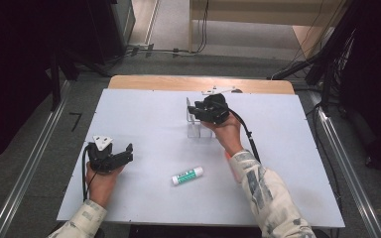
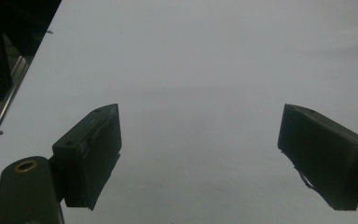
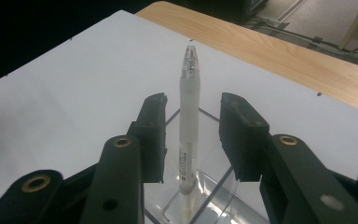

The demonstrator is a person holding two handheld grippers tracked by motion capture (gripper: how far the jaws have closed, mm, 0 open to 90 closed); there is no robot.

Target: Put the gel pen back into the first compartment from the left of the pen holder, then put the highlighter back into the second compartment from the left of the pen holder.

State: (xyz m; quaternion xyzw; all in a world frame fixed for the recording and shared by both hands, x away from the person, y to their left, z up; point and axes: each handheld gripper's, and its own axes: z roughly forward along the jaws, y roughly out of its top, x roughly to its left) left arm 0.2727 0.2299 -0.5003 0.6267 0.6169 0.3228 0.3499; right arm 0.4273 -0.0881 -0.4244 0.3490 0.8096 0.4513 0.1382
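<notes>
White table (image 1: 144, 198) on grey floor (image 1: 39, 163); both grippers' jaws apart, right gripper (image 3: 193, 135) astride pen (image 3: 189, 121).

Two handheld grippers are on the scene: the left gripper (image 1: 127, 151) and the right gripper (image 1: 192, 110), each carried by one of the person's two hands. One white pen (image 3: 189, 122) stands upright in one clear plastic holder (image 3: 209, 198). One glue stick (image 1: 187, 175) with a green label lies on the one white table (image 1: 144, 119). Each gripper has two black jaws, making four jaws in all.
</notes>
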